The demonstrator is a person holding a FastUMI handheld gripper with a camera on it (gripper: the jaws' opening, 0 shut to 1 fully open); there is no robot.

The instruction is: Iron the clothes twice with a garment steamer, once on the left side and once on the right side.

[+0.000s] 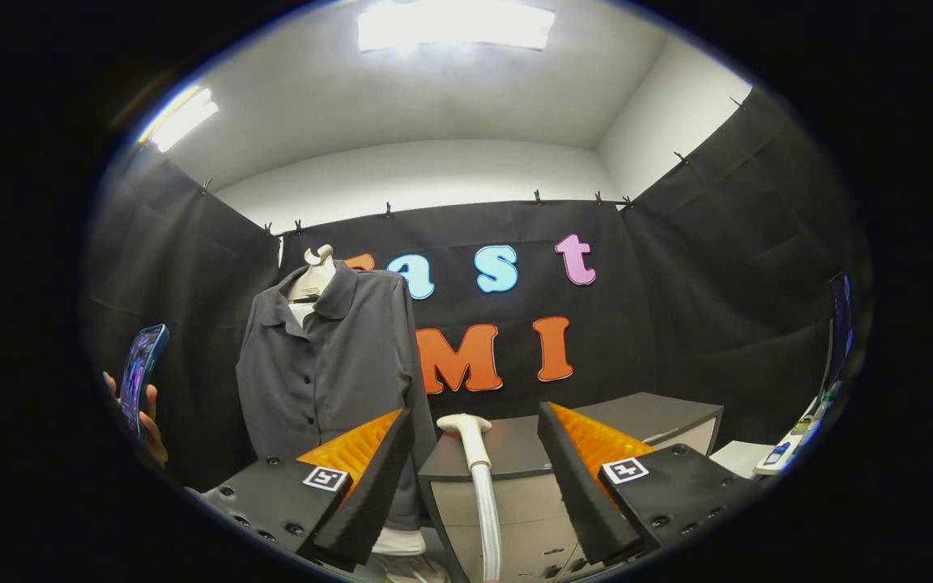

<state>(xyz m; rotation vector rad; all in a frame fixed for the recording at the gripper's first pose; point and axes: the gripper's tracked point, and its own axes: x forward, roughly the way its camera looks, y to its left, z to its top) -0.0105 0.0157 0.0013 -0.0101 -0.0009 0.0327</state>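
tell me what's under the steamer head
The steamer head rests on a dark cabinet top, its hose hanging down the front, seen between the open gripper's fingers. The spot beneath the head is covered.

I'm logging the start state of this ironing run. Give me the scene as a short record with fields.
tongs: tongs open, holding nothing
steamer: white steamer head with its hose, upright between the fingers, just ahead, untouched
garment: dark grey shirt on a mannequin stand, beyond the left finger
furniture: cabinet with a dark top, behind the steamer
person: a hand holding up a phone, left of the shirt
task progress: steamer not yet grasped
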